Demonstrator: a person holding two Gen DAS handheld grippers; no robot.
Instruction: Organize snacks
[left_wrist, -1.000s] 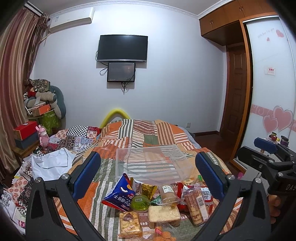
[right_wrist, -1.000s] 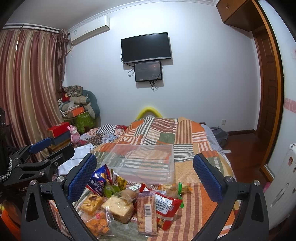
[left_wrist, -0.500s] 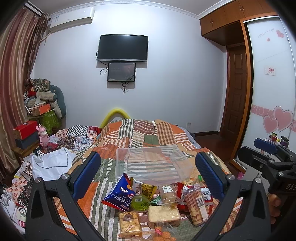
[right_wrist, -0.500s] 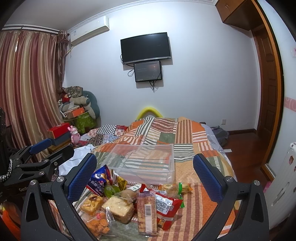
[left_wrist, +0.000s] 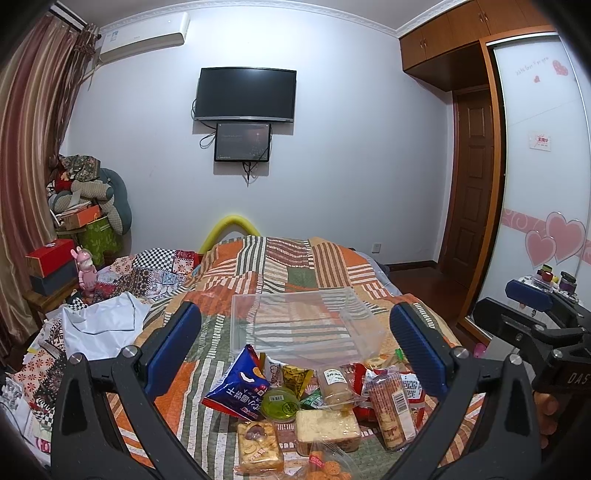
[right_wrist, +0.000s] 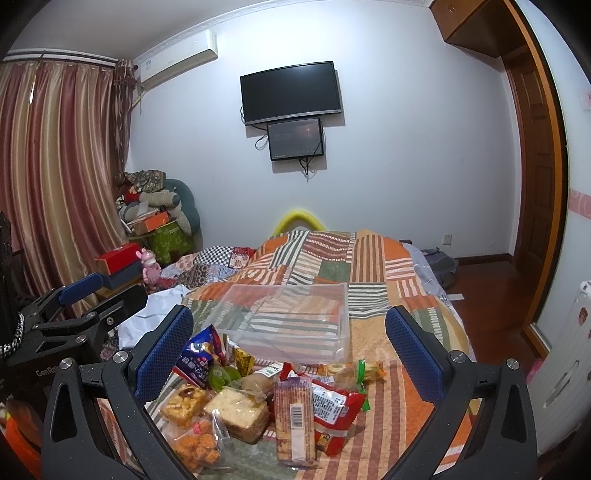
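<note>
Two grippers are hovering over the bed, both spread wide with nothing between the pads. The left gripper (left_wrist: 295, 343) is holding nothing and touching nothing; same for the right gripper (right_wrist: 288, 339).

Just below and ahead of the left gripper's fingers, a snack pile is lying on the patchwork quilt (left_wrist: 280, 266): nearest is a nut bar (left_wrist: 258, 446), a pale cake slice (left_wrist: 327, 430) beside it, a green round pack (left_wrist: 279, 403), a blue chip bag (left_wrist: 238, 393) toward the left finger, a tall cracker sleeve (left_wrist: 389, 404) toward the right finger. Past the pile, centered between the fingers, a clear plastic bin (left_wrist: 295, 325) is sitting open and looking empty.

The right wrist view is showing the same pile lower-left of center: orange fried bites bag (right_wrist: 195, 443), the cake slice (right_wrist: 240, 410), the cracker sleeve (right_wrist: 295, 421), a red packet (right_wrist: 332, 406), a small green-tied pack (right_wrist: 354, 369) further right. The bin (right_wrist: 291, 321) is lying beyond them.

Only the left view is catching the right gripper's body (left_wrist: 535, 325) at its right edge, plus the heart-patterned wardrobe door (left_wrist: 539, 177). Only the right view is showing the left gripper's body (right_wrist: 74, 317) at its left edge and a white radiator (right_wrist: 569, 362).

Farthest ahead, a TV (left_wrist: 245, 94) is hanging on the wall.
</note>
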